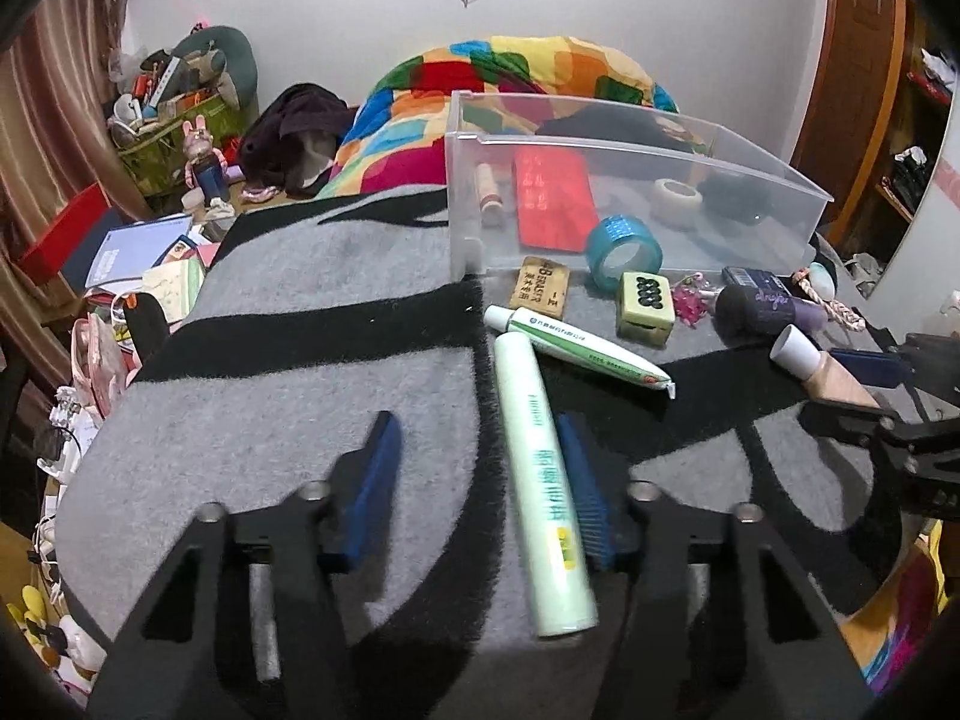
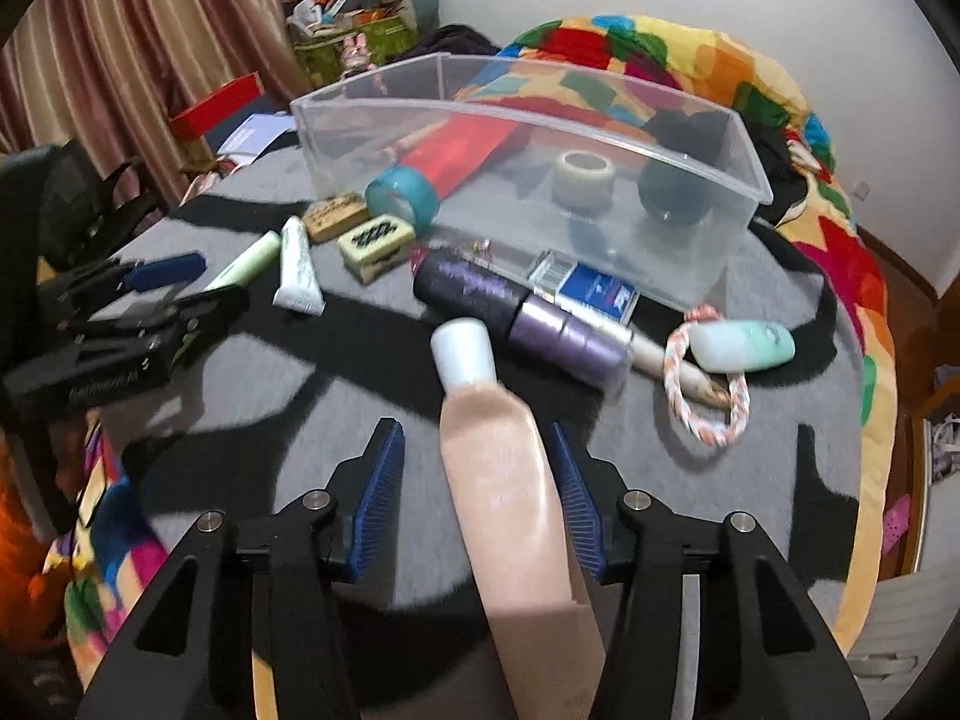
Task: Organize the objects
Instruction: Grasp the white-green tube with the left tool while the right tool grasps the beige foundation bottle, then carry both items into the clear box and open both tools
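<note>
A clear plastic bin (image 1: 774, 171) (image 2: 753, 168) stands at the back of a grey and black mat; it holds a red packet (image 1: 552, 204), a white tape roll (image 1: 677, 199) and a dark round thing (image 2: 678, 192). My left gripper (image 1: 480, 450) is open; a pale green tube (image 1: 543, 480) lies on the mat between its fingers, against the right one. My right gripper (image 2: 477, 450) is open around a beige tube with a white cap (image 2: 504, 480), which also shows in the left wrist view (image 1: 822, 363).
Loose on the mat (image 1: 270, 408): a white-green tube (image 1: 576, 348), a blue tape roll (image 1: 624, 249), a green block (image 1: 645, 303), a wooden tag (image 1: 540, 285), a purple bottle (image 2: 528, 312), a blue card (image 2: 597, 291), a mint bottle (image 2: 744, 345), a braided ring (image 2: 711, 414). Clutter lies left; a colourful quilt lies behind.
</note>
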Motion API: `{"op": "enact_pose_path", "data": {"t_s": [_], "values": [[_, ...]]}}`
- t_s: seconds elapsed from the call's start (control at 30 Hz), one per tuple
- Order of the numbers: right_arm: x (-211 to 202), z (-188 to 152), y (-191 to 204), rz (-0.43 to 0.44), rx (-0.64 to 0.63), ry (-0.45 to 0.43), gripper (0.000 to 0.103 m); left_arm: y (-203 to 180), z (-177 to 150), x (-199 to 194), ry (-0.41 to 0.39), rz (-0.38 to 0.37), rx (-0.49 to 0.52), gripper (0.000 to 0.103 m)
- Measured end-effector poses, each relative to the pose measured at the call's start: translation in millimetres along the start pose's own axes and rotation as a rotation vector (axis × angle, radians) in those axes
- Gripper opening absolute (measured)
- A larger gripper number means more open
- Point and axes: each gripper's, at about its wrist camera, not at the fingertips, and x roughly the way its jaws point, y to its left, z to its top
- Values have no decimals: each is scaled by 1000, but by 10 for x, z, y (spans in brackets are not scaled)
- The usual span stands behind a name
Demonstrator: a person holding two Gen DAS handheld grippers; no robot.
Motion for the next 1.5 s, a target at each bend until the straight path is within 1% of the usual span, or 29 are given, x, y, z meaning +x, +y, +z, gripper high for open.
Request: {"op": "enact_pose_path", "data": {"t_s": [0.03, 0.07, 0.1, 0.13, 0.3, 0.47, 0.63, 0.8, 0.9, 1.03, 1.17, 1.27, 1.37, 1.5], "values": [[0, 2, 19, -5, 0, -7, 33, -10, -5, -9, -3, -2, 5, 30], [-6, 2, 37, -3, 1, -9, 31, -18, -10, -21, -6, -4, 9, 26], [-11, -1, 54, -9, 4, -11, 29, -23, -15, -34, -7, -7, 13, 16], [-17, -8, 65, -13, 6, -12, 29, -27, -18, -40, -5, -11, 15, 15], [-104, -19, 82, 7, 18, -15, 29, 28, -25, -115, 6, -41, -4, 15], [-293, 70, 77, 16, 27, -61, 29, 61, 41, -260, -20, -61, -12, 15], [-463, 260, 46, 21, 31, -118, 29, 44, 246, -419, -81, -79, -8, 15], [-587, 510, -38, 1, 46, -182, 29, -3, 495, -493, -137, -101, 1, 15], [-619, 678, -114, -7, 59, -210, 29, -34, 643, -513, -163, -115, 11, 15], [-583, 922, -215, -11, 79, -223, 29, -70, 871, -481, -182, -137, 26, 15], [-407, 1174, -299, -13, 83, -191, 29, -87, 1098, -321, -158, -174, 33, 15], [-180, 1348, -378, -2, 86, -127, 29, -108, 1248, -134, -116, -195, 34, 15], [29, 1446, -444, 13, 89, -61, 29, -119, 1348, 49, -65, -214, 33, 15], [308, 1510, -524, 45, 90, 29, 29, -159, 1429, 266, -4, -219, 55, 15]]}}
